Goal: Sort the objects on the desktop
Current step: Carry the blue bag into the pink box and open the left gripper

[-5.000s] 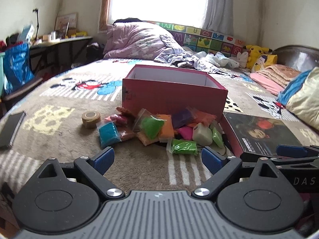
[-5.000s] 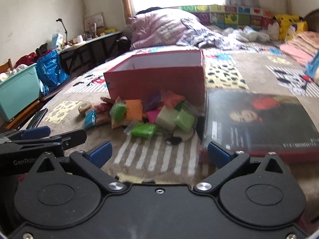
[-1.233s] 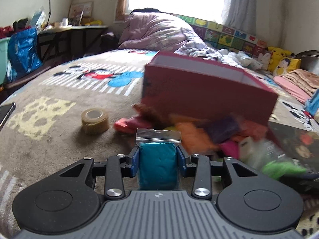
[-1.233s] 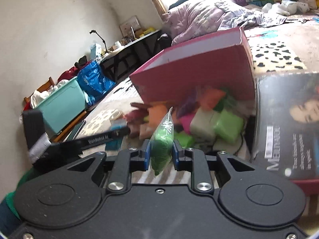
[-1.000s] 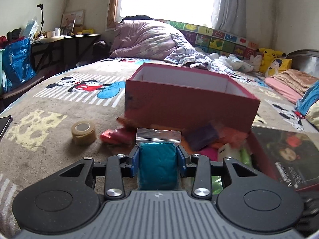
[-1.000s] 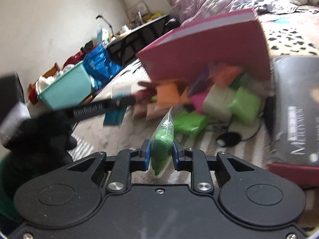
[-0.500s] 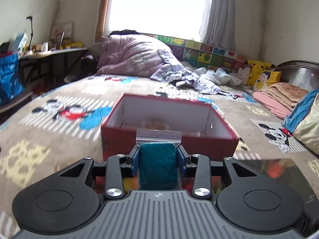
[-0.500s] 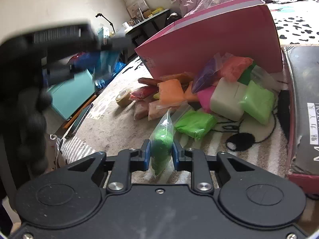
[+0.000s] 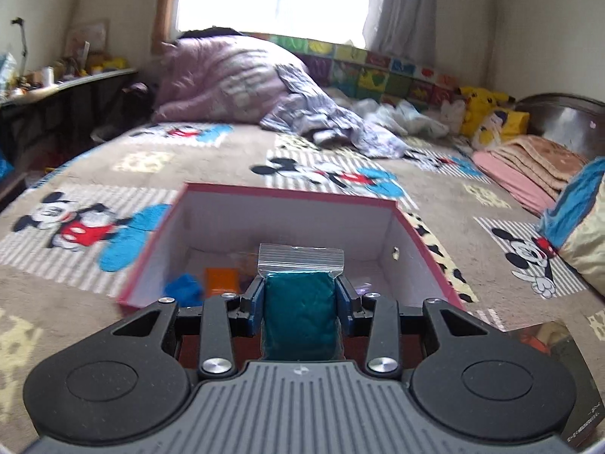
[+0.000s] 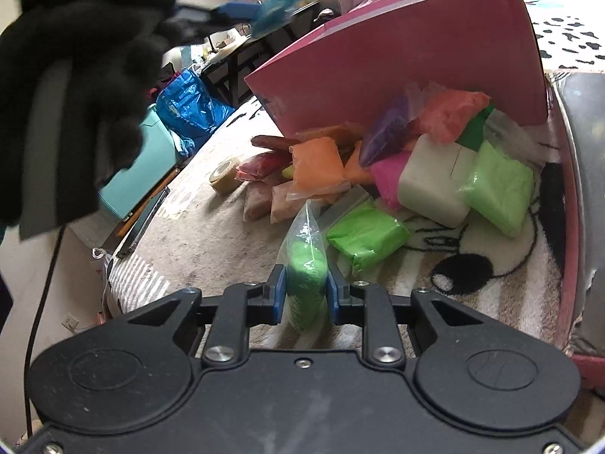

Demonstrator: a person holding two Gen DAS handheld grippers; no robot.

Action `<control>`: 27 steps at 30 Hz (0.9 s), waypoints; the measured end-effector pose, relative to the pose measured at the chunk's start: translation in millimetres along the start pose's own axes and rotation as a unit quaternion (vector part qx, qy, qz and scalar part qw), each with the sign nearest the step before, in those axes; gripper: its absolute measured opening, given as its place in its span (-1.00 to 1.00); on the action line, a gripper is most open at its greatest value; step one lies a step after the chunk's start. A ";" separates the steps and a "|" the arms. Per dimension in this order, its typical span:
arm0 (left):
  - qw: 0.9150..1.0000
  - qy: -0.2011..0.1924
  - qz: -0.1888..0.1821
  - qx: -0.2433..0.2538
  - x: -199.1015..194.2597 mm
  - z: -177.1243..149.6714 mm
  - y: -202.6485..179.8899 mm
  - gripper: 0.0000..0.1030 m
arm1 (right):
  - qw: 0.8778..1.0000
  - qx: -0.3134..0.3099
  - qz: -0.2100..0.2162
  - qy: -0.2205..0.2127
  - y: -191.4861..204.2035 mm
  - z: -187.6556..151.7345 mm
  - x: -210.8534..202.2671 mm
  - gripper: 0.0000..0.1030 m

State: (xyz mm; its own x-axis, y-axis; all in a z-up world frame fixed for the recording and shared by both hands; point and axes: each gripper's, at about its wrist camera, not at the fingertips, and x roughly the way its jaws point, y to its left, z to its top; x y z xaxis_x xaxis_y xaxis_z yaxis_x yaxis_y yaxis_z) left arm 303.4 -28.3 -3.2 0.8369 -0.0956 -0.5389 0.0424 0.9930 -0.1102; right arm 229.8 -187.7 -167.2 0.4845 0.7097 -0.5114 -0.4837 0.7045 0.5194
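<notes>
The bed [image 9: 211, 159] is covered by a brown cartoon-print blanket and carries all the items. A folded purple quilt [image 9: 223, 75] lies at its far edge, under the window.

The pink box [image 9: 423, 234] stands open on the blanket, near the middle of the bed. Its white interior holds a blue packet [image 9: 184, 287] and an orange packet [image 9: 220, 279].

A pile of clay packets [image 10: 397, 166] rests on the blanket against the box's outer near wall [image 10: 397, 56]. The pile includes orange, purple, pink, grey and light green packets. A tape roll [image 10: 224, 177] lies just beside the pile, toward the bed's left edge.

The left tool [image 9: 300, 300] is held above the box's near wall. Its fingers are pressed onto a teal clay packet [image 9: 300, 314], whose clear zip top [image 9: 301, 259] projects forward over the box interior.

The right tool [image 10: 305, 291] is raised above the blanket, near the pile. Its fingers pinch a green clay packet [image 10: 304, 265] edge-on.
</notes>
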 end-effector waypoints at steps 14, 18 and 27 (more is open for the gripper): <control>0.994 0.093 0.051 -0.002 90.9 11.9 4.7 -0.28 | 1.000 0.016 0.007 0.007 -8.2 5.6 8.9 -0.58; 0.992 0.109 0.054 -0.016 102.6 9.2 12.8 -0.28 | 1.000 0.019 0.011 0.008 -9.4 6.7 9.9 -0.58; 0.990 0.130 0.049 -0.038 112.9 7.1 21.1 0.09 | 1.000 0.026 0.015 0.007 -11.8 7.8 10.5 -0.58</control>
State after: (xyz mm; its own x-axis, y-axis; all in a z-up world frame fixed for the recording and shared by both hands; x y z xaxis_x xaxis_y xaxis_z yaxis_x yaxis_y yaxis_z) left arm 402.6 -17.6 -60.5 0.6655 -0.0235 -0.7460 -0.0817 0.9912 -0.1041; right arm 246.3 -188.5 -173.4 0.4593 0.7309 -0.5049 -0.4599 0.6819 0.5688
